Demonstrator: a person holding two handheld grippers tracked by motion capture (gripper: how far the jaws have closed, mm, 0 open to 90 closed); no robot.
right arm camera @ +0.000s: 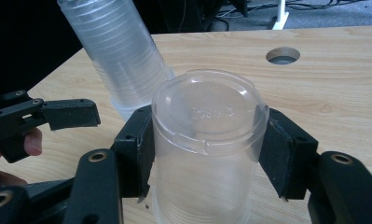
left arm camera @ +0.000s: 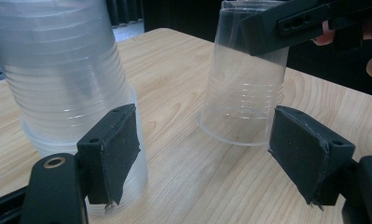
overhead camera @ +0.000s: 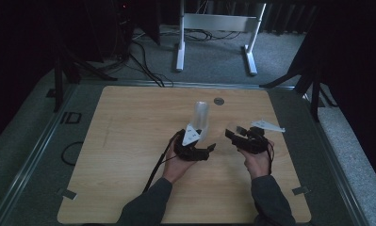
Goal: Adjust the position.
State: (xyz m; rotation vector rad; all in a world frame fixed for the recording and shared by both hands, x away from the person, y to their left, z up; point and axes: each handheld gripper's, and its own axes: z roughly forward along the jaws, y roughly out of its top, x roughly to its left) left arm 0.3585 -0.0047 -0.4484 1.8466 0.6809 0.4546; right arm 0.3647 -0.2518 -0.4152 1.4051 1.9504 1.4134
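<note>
A tall stack of clear plastic cups [overhead camera: 202, 114] [left arm camera: 58, 70] [right arm camera: 118, 51] stands upside down near the middle of the wooden table [overhead camera: 129, 141]. My left gripper [overhead camera: 205, 141] [left arm camera: 207, 158] is open just in front of it. Its left pad [left arm camera: 111, 149] sits against the stack's base, and there is bare table between the jaws. My right gripper [overhead camera: 233, 134] [right arm camera: 207, 149] is shut on a single upside-down clear cup [right arm camera: 207, 135] [left arm camera: 244, 93], pads pressing on both sides. That cup's rim is at or just above the table top, to the right of the stack.
A round cable hole [overhead camera: 218, 100] [right arm camera: 282, 56] lies behind the stack. A white desk frame [overhead camera: 218, 28] and cables stand on the floor beyond the table. A black cable [overhead camera: 155, 167] trails from the left gripper toward the front edge.
</note>
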